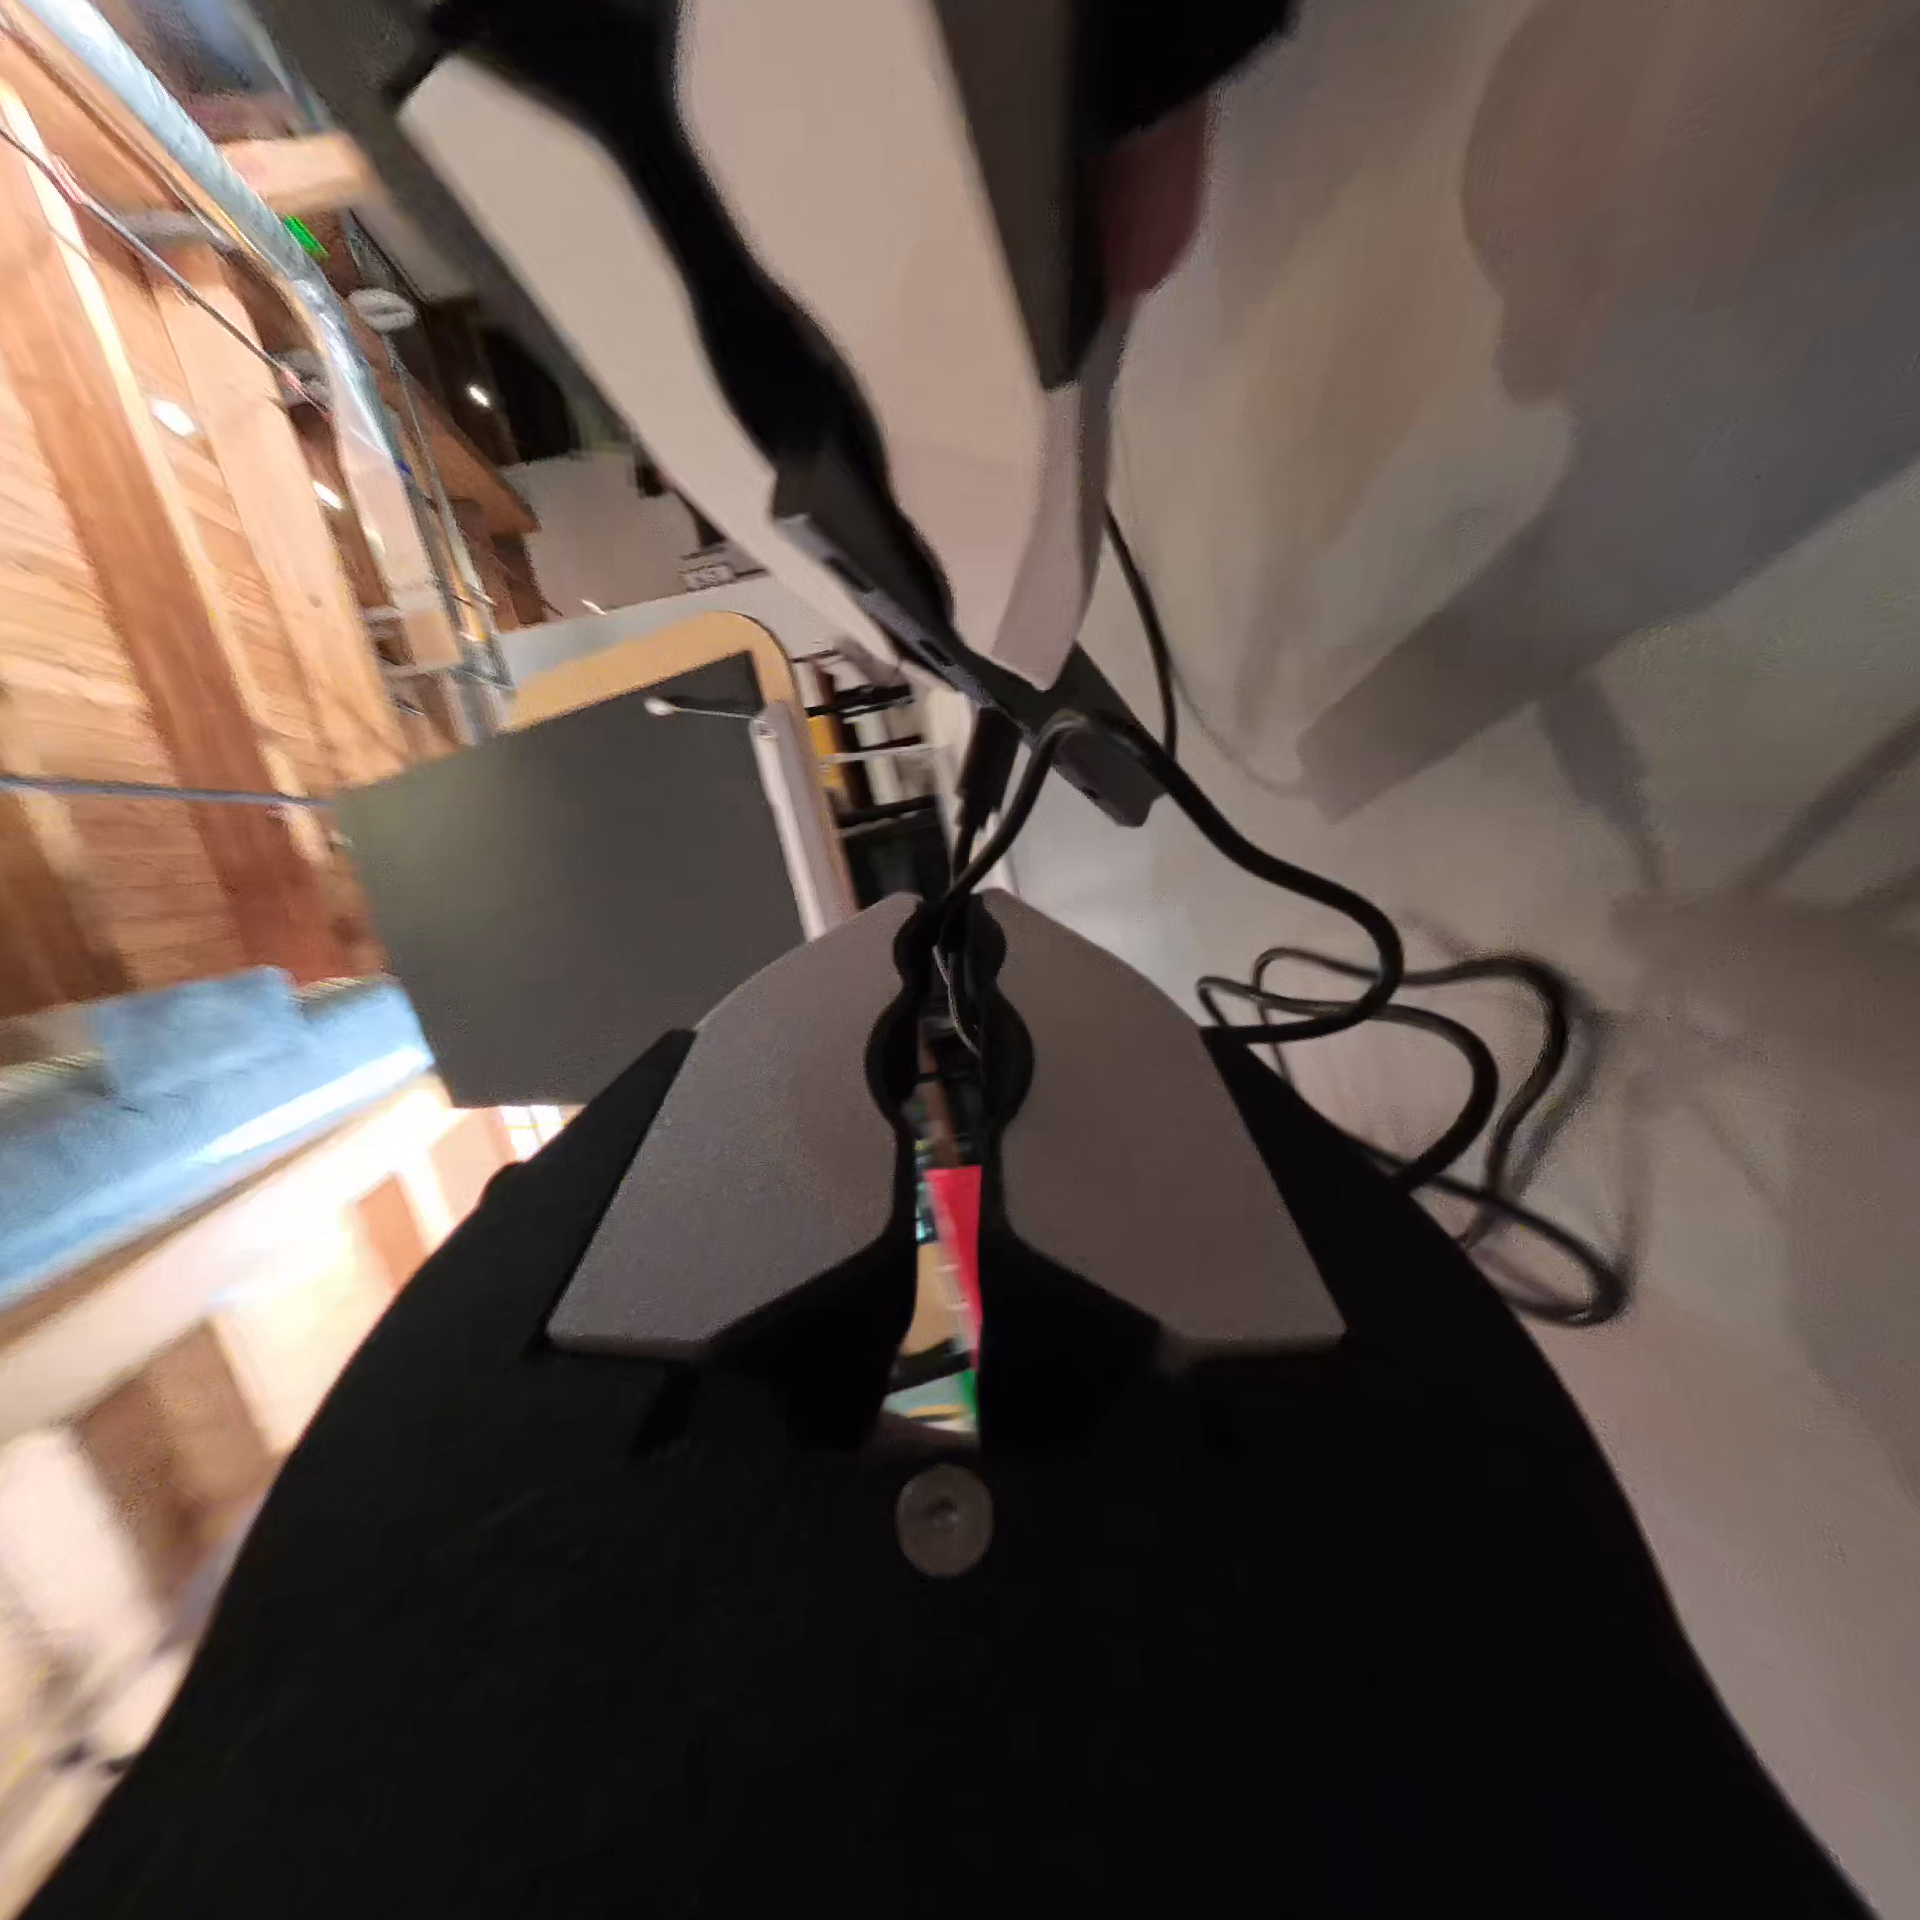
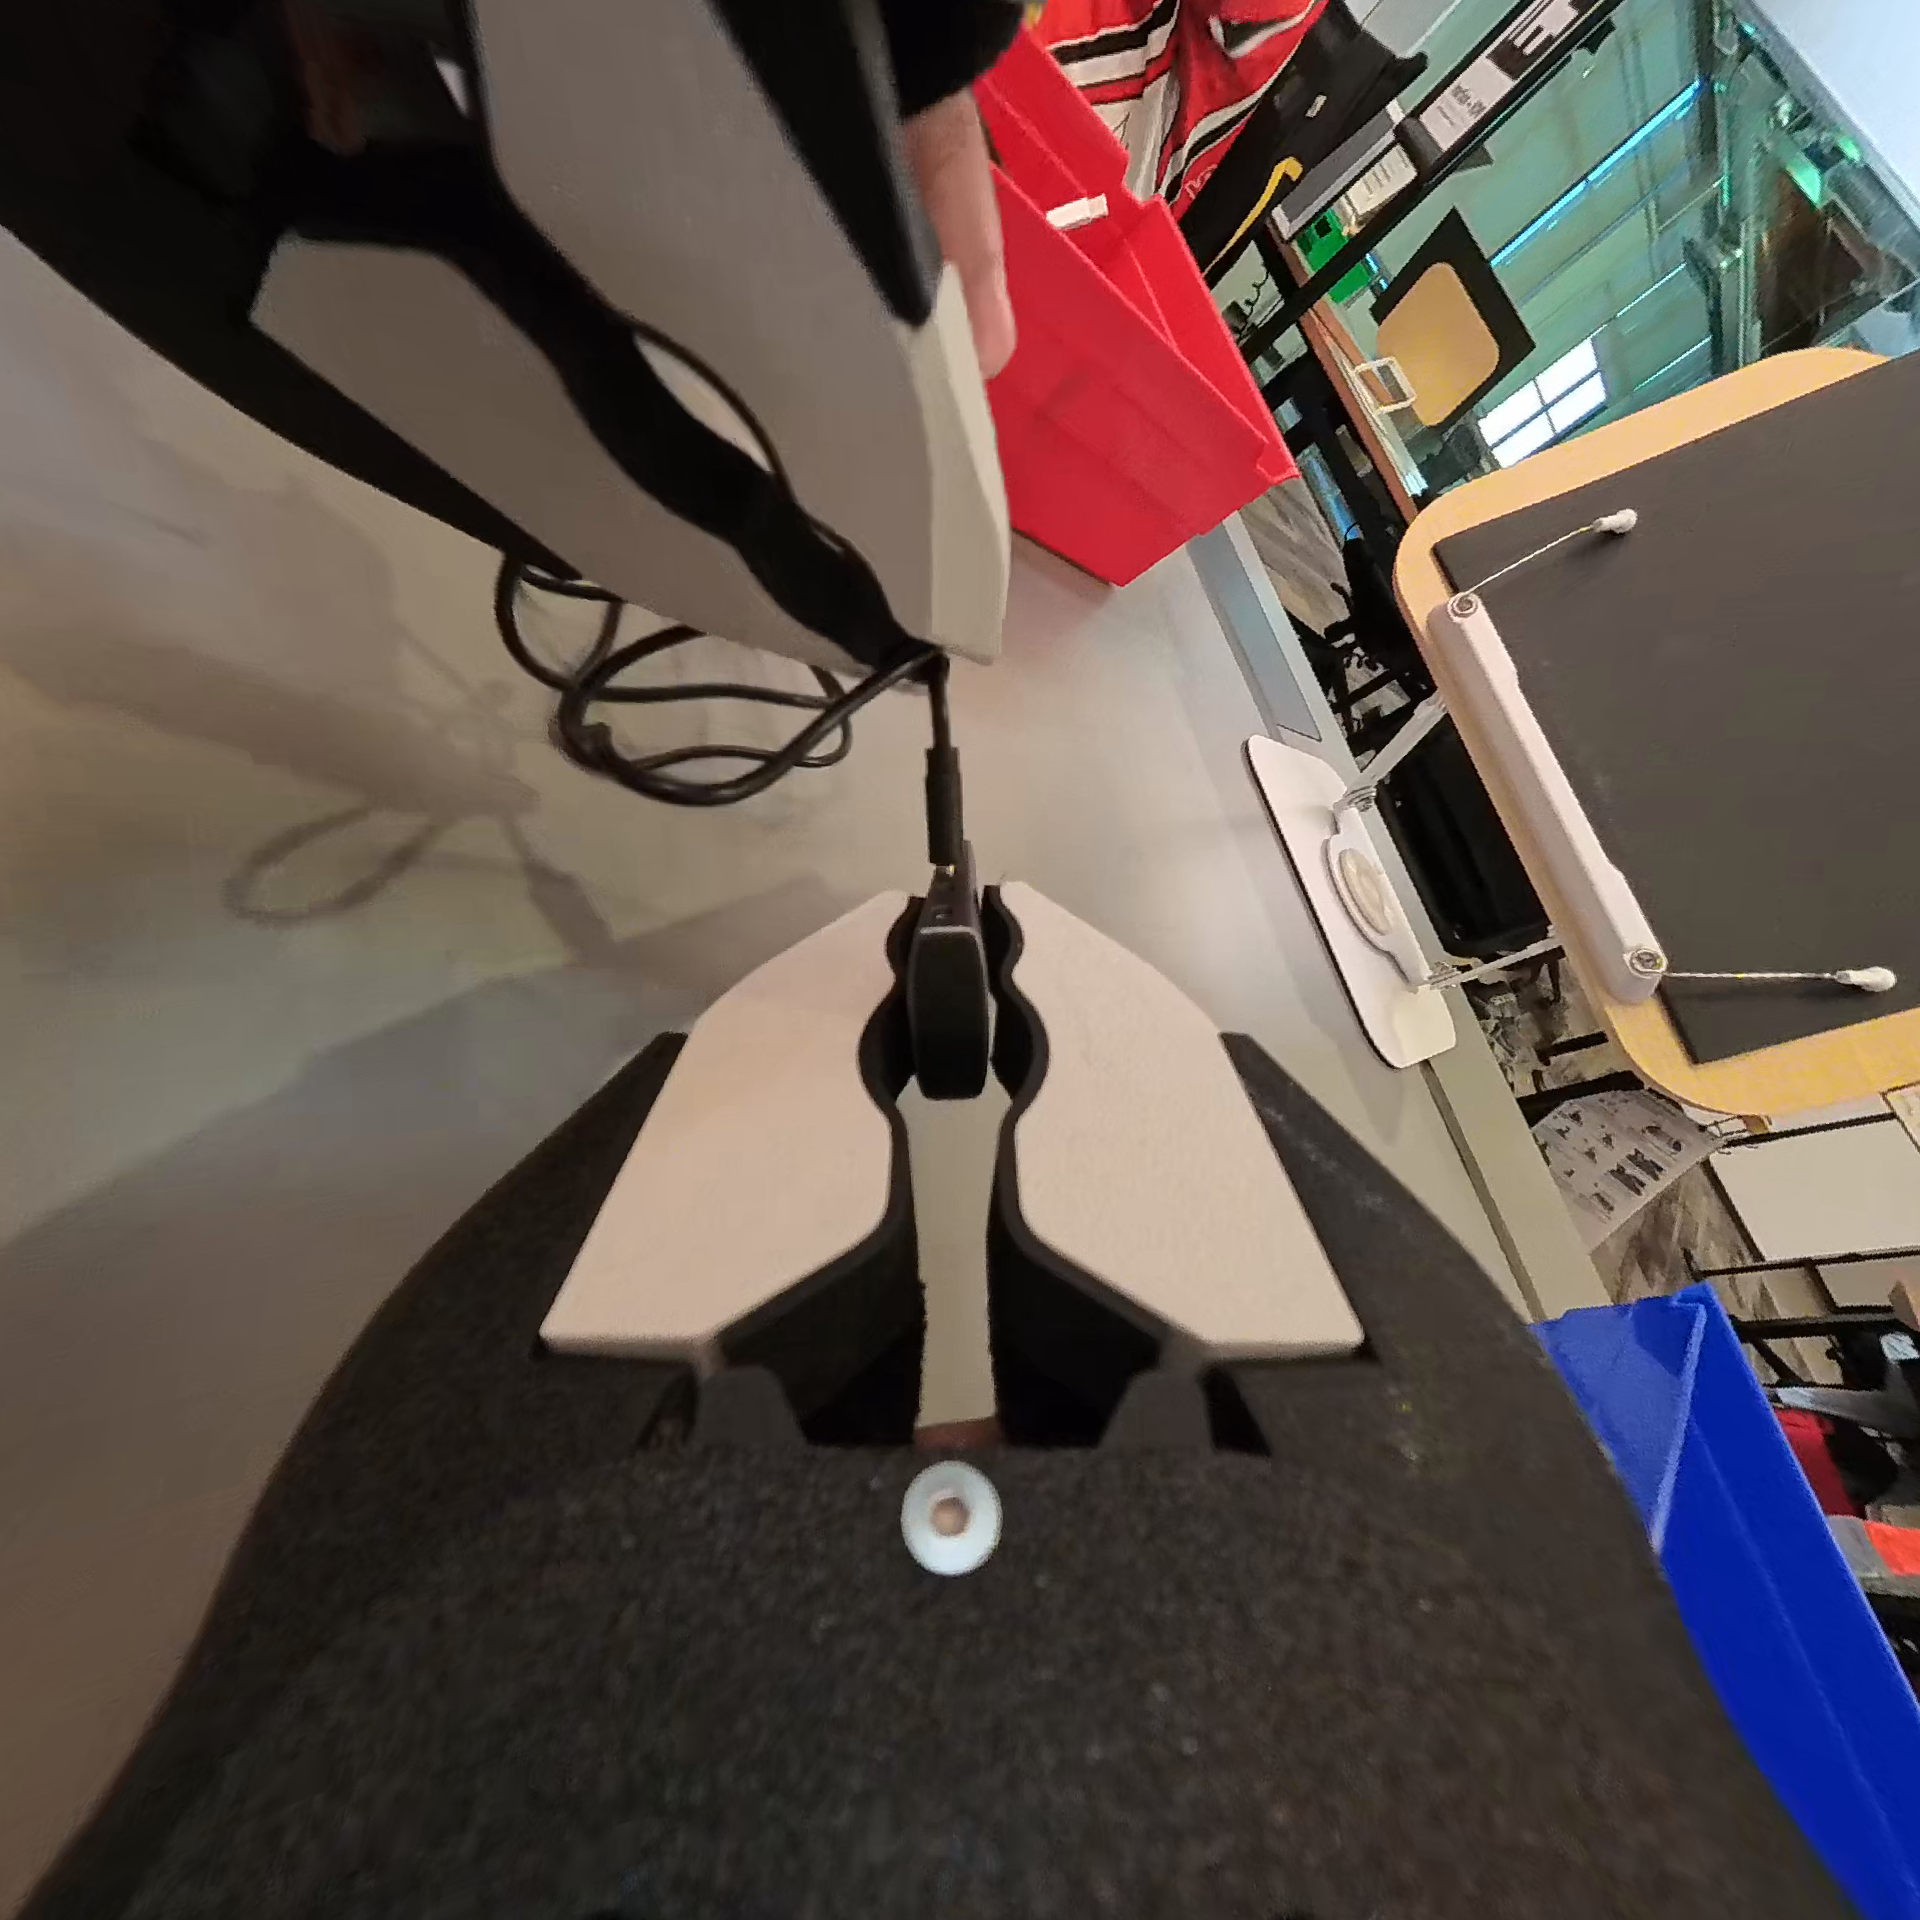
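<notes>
Above pale table (image 2: 208, 1039), my left gripper (image 1: 948, 914) pinches black cable (image 1: 1299, 883); my right gripper (image 2: 948, 904) clamps small black hub (image 2: 945, 997). Red bin (image 2: 1122, 416) far right.

We counted two grippers (image 2: 948, 914) (image 1: 951, 914), one black cable (image 2: 665, 717), one black adapter (image 2: 945, 1008), one red bin (image 2: 1122, 416), one blue bin (image 2: 1704, 1507).

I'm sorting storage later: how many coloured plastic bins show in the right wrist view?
2. A red bin stands on the table's far side, behind the left gripper; a blue bin sits at the lower right edge. Others may be hidden.
</notes>
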{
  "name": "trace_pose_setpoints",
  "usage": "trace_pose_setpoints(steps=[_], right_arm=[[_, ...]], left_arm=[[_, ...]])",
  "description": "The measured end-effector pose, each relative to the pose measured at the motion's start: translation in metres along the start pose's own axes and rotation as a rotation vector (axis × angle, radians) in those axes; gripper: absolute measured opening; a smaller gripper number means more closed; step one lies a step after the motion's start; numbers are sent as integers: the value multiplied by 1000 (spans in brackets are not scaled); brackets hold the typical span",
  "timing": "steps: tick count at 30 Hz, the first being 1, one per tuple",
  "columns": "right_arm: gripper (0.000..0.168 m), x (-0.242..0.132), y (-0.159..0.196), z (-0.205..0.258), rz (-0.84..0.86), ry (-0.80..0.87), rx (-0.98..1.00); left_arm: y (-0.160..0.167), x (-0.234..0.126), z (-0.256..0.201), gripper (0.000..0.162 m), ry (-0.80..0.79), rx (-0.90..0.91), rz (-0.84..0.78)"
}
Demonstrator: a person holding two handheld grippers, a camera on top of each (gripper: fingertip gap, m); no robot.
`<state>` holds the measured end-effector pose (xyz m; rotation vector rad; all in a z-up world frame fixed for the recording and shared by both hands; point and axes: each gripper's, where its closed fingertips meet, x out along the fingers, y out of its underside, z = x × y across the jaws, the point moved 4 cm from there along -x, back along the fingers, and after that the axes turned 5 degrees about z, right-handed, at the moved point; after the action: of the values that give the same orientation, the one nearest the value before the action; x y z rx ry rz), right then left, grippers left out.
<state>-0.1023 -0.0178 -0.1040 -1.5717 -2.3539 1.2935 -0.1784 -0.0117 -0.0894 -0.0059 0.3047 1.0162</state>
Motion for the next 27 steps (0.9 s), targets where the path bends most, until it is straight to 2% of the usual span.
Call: trace_pose_setpoints(steps=[5, 8, 11, 18, 20, 27], right_arm=[[10, -2, 0, -3, -4, 38, -76], [10, -4, -1, -5, -7, 90, -137], [10, -8, -2, -9, -26, 134, -175], [10, -12, -7, -9, -53, 153, -207], [10, -11, -8, -9, -50, 153, -204], [10, -10, -6, -7, -56, 145, -191]], left_arm=[[1, -1, 5, 8, 362, -605, -183], [5, -3, 15, 16, 603, -952, -316], [13, 1, 18, 21, 755, -1163, -372], [11, 4, 16, 14, 885, -1337, -493], [9, 2, 17, 5, 894, -1337, -523], [5, 1, 15, 5, 890, -1344, -567]])
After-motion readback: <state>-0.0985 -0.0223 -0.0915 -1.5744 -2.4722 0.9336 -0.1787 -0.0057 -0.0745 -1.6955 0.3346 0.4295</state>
